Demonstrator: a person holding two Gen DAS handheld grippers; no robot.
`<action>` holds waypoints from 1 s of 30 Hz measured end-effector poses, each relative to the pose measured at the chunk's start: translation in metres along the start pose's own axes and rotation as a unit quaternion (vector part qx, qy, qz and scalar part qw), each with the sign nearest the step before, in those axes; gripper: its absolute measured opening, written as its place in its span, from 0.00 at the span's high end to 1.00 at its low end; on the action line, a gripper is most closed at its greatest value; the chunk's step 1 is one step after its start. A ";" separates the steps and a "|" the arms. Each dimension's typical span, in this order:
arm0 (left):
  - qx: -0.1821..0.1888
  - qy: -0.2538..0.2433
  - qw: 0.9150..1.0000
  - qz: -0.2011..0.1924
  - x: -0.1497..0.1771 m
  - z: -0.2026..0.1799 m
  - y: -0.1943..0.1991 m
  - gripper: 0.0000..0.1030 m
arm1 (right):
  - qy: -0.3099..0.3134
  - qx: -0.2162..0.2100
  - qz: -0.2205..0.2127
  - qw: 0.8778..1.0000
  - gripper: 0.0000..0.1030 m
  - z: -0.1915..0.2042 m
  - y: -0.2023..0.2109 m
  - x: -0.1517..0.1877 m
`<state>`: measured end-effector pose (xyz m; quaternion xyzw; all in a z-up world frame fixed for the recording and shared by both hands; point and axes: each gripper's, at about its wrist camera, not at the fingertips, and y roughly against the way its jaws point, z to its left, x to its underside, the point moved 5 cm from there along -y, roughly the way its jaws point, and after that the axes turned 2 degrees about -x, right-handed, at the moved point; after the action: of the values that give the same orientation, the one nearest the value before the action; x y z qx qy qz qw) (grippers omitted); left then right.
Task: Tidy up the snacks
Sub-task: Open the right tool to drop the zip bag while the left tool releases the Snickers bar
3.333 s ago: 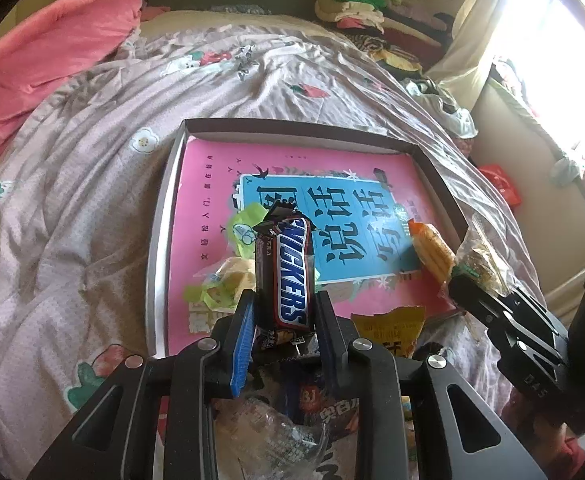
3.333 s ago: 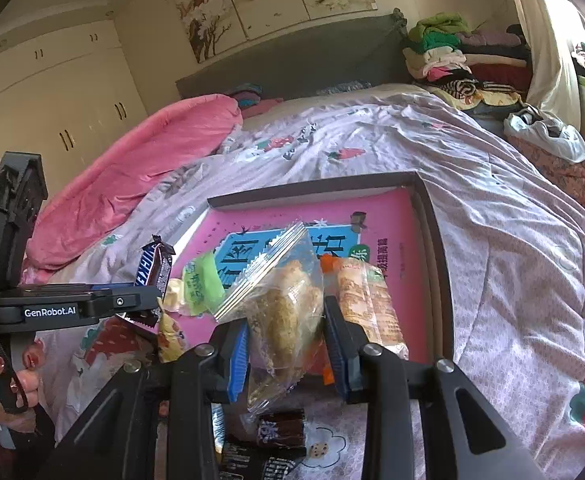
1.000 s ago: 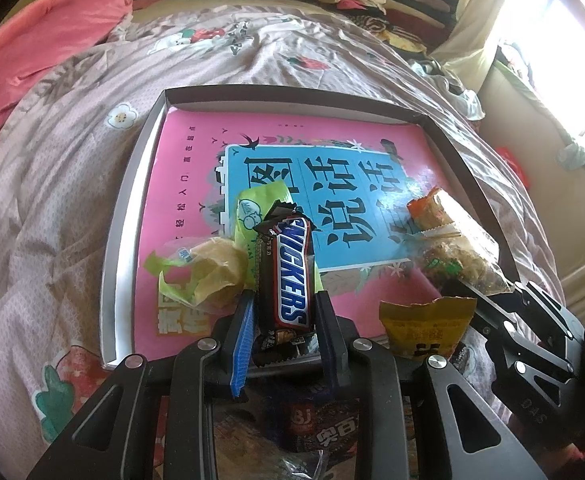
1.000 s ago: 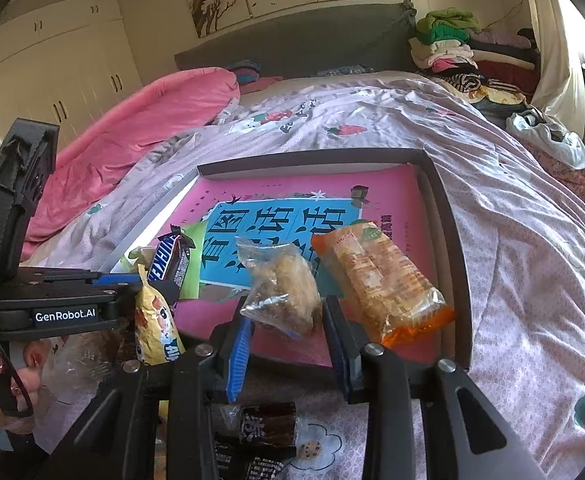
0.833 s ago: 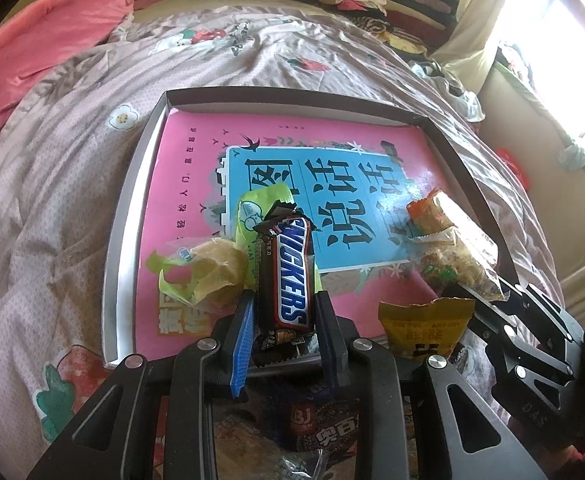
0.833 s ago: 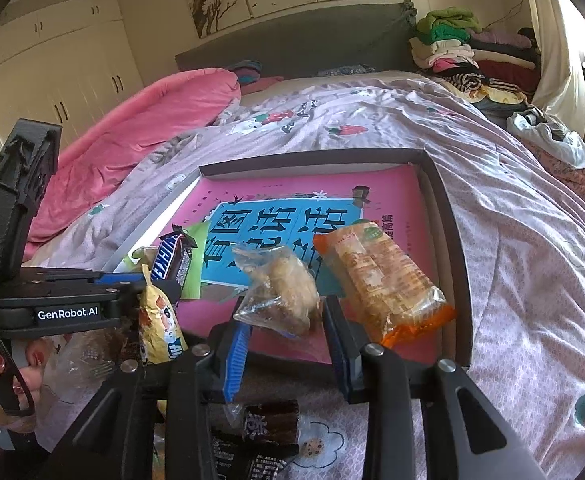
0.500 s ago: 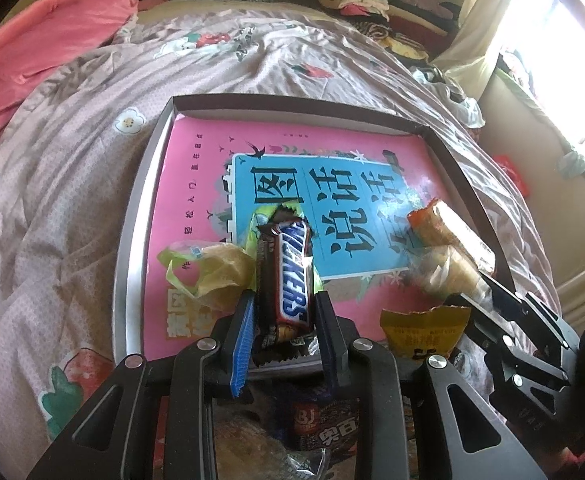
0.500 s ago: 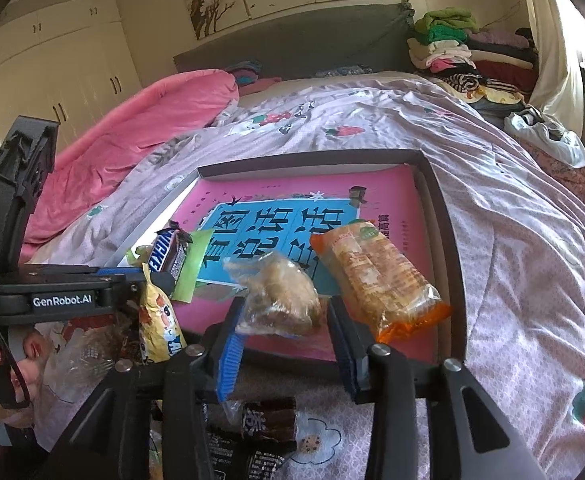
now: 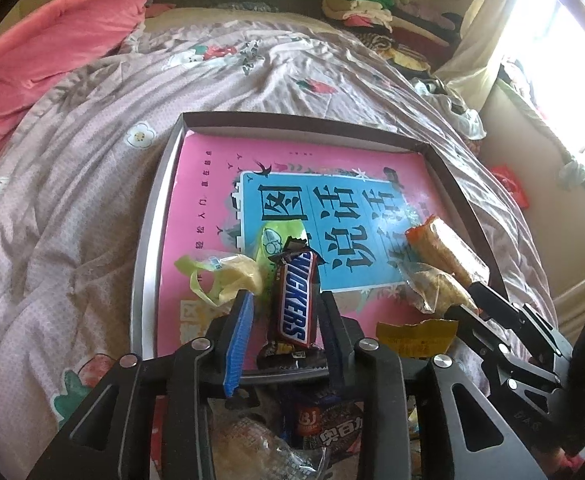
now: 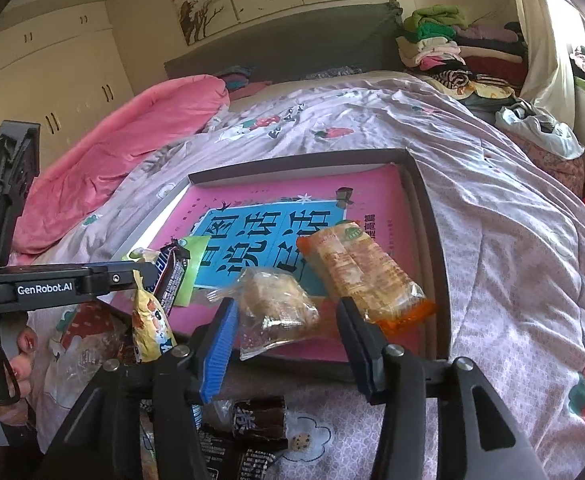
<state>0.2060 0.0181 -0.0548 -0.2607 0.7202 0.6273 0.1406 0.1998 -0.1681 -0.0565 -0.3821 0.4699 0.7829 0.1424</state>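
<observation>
A shallow dark-rimmed tray (image 9: pixel 160 216) on the bed (image 9: pixel 72 152) holds a pink book (image 9: pixel 208 184). On it lie the Snickers bar (image 9: pixel 294 304), between the just-parted jaws of the left tool (image 9: pixel 286 320), and a clear cookie bag (image 10: pixel 276 308), released between the right tool (image 10: pixel 286 334) jaws. Folded clothes (image 10: pixel 432 36) pile beyond the bed's far corner.

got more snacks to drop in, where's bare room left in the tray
Free: the far half of the tray, from the back rim down to the blue title panel, and the pink strip along its left rim. Crowded: the near edge, holding the Snickers bar, clear pastry bag and orange cracker pack.
</observation>
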 end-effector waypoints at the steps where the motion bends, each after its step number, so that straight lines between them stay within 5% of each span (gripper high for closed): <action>1: 0.001 0.000 1.000 -0.001 0.000 0.000 0.001 0.64 | -0.001 0.000 0.000 1.000 0.50 0.000 0.000 0.000; 30: 0.006 0.009 0.999 -0.048 -0.006 0.006 0.034 0.29 | -0.009 0.013 -0.031 0.999 0.35 -0.006 0.016 -0.009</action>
<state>0.1916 0.0275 -0.0243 -0.3003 0.7115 0.6133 0.1653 0.1985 -0.1802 -0.0413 -0.3878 0.4669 0.7752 0.1753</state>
